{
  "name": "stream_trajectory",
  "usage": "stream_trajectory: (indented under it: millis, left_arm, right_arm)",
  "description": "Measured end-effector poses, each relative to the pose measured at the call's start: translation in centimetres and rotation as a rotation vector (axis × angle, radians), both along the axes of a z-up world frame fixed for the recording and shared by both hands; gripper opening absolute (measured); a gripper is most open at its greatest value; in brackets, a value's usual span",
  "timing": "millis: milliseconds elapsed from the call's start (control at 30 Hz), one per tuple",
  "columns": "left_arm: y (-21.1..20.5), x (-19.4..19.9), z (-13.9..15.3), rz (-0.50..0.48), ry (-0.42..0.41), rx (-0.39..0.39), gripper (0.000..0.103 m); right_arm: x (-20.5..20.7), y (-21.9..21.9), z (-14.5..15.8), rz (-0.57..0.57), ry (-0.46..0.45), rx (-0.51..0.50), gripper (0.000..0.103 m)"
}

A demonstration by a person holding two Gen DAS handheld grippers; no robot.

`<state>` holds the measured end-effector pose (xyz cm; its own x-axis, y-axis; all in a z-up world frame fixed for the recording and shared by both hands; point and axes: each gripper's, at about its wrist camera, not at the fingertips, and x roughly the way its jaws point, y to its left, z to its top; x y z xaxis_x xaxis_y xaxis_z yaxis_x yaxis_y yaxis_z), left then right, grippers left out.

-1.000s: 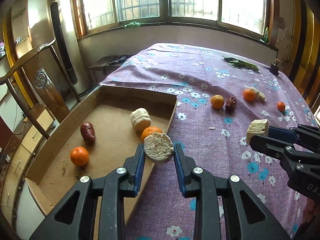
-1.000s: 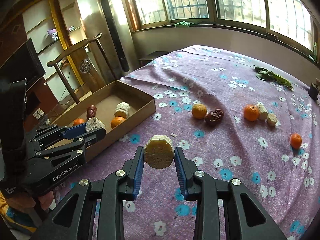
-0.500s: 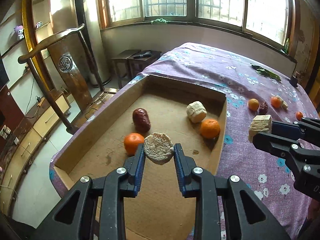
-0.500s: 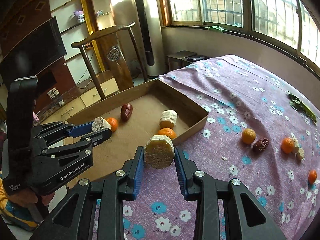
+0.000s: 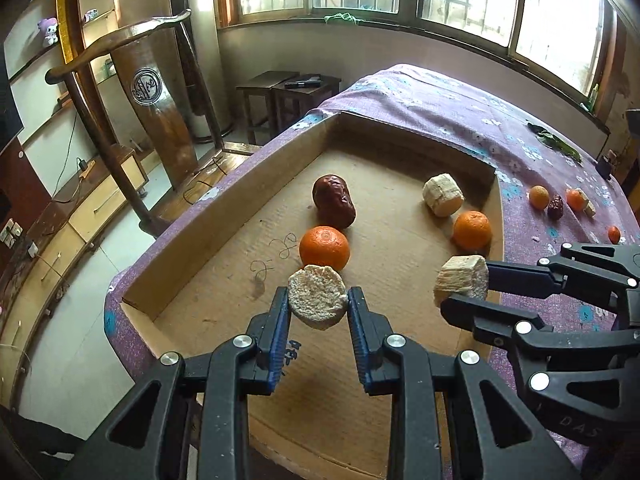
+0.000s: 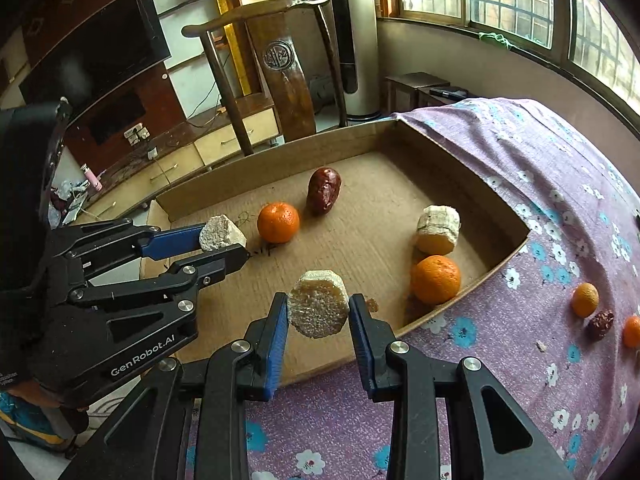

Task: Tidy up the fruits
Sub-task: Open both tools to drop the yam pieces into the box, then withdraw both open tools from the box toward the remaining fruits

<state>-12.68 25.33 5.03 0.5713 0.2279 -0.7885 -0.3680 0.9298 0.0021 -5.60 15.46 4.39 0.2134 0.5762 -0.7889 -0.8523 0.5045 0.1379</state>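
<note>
My left gripper [image 5: 318, 304] is shut on a pale sugarcane chunk [image 5: 317, 295] and holds it above the near part of the cardboard tray [image 5: 224, 232], just in front of an orange [image 5: 324, 248]. My right gripper [image 6: 318, 312] is shut on a second pale chunk [image 6: 317, 303] above the tray's [image 6: 508, 258] near edge. The tray holds a red date [image 5: 334, 201], a pale chunk [image 5: 443, 194] and a second orange [image 5: 472, 230]. The right gripper shows in the left wrist view [image 5: 460, 286], the left gripper in the right wrist view [image 6: 224, 240].
On the purple flowered cloth [image 6: 560, 184], right of the tray, lie an orange [image 6: 585, 300], a date [image 6: 600, 324] and another orange [image 6: 632, 332]. A wooden chair [image 5: 132, 92] and low stools [image 5: 288, 96] stand beyond the table's left edge.
Both grippers have moved left with their chunks, from above the cloth to above the tray, and closer to the fruit inside. Both stayed shut.
</note>
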Motion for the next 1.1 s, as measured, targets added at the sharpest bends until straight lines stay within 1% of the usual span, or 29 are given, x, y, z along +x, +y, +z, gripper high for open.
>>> stream_trajectory:
  millis: [200,267,333,400,467,600,667,767,867,900,967,1100]
  left_arm:
    - [0.6,0.6,-0.7,0.013,0.019,-0.002,0.028]
    - [0.7,0.9,-1.0,0.022,0.029,-0.006,0.028]
    - [1.0,1.1,-1.4,0.029,0.041,-0.012,0.028]
    - [1.3,1.2,-1.7,0.038,0.047,-0.018,0.028]
    - [1.5,1.2,-1.8,0.050,0.050,-0.025,0.029]
    - [1.5,1.2,-1.2,0.068,0.030,-0.006,0.044]
    - [1.2,1.2,-0.7,0.071,0.013,0.011,0.048]
    - [0.5,1.1,0.3,0.069,-0.018,0.032,0.062]
    - [-0.6,1.1,1.3,0.058,-0.045,0.055,0.065]
    - [-1.1,1.2,1.5,0.049,-0.053,0.055,0.069]
    - [-2.0,1.4,1.9,0.029,-0.065,0.051,0.072]
    - [-4.3,2.2,2.3,-0.019,-0.075,0.046,0.074]
  right_arm:
    - [1.1,2.0,-1.8,0.012,0.025,-0.051,0.034]
    - [1.5,2.5,-2.3,0.001,0.023,-0.058,0.034]
    - [1.7,2.5,-2.5,-0.008,0.022,-0.045,0.034]
    - [1.9,2.4,-2.4,-0.019,0.022,-0.037,0.036]
    - [2.0,2.1,-2.0,-0.023,0.014,-0.034,0.042]
    - [1.8,0.5,-0.7,-0.049,-0.007,-0.001,0.049]
    - [1.8,-0.6,0.1,-0.067,-0.015,0.021,0.056]
    - [1.9,-2.5,0.9,-0.106,-0.024,0.036,0.058]
    - [2.2,-4.7,1.6,-0.149,-0.029,0.055,0.062]
    - [2.4,-5.5,1.7,-0.167,-0.030,0.060,0.063]
    - [2.8,-7.2,1.8,-0.202,-0.027,0.062,0.065]
    - [3.6,-10.7,1.8,-0.276,-0.025,0.063,0.066]
